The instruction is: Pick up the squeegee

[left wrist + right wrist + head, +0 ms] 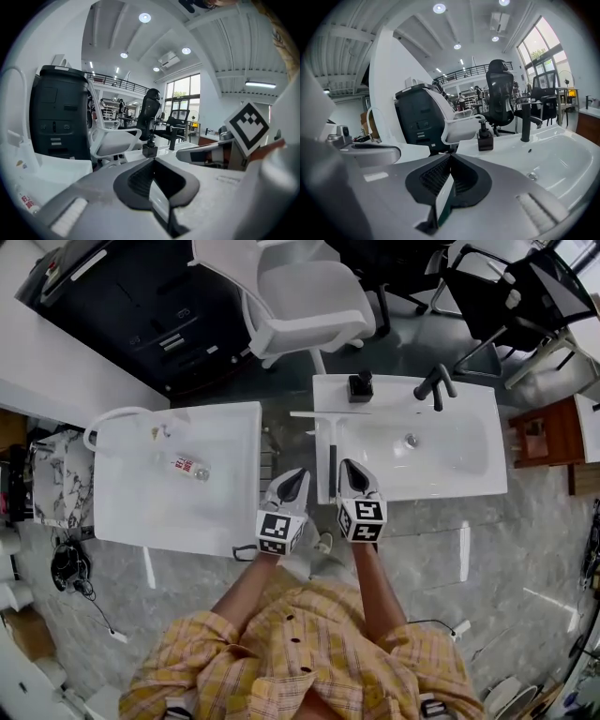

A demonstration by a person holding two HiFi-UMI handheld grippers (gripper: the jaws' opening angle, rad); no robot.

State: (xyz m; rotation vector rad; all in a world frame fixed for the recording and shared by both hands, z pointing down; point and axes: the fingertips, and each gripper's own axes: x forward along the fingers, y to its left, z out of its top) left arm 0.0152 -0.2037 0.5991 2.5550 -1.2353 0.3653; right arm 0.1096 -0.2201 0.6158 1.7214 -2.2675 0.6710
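Note:
The squeegee (332, 457) lies on the left rim of the white sink (469, 479); its pale blade runs crosswise at the far end and its black handle points toward me. My left gripper (295, 474) hovers just left of the handle, over the gap between the two basins. My right gripper (350, 467) is just right of the handle, above the sink's near left corner. Both have their jaws together with nothing between them. Neither gripper view shows the squeegee; in them the left gripper (153, 160) and right gripper (451, 157) look shut and empty.
A black soap dispenser (361, 386) and a black faucet (434, 385) stand at the sink's back. A second white basin (141, 502) at the left holds a small bottle (189, 466). A white chair (300, 296), black chairs and a dark cabinet (141, 306) stand beyond.

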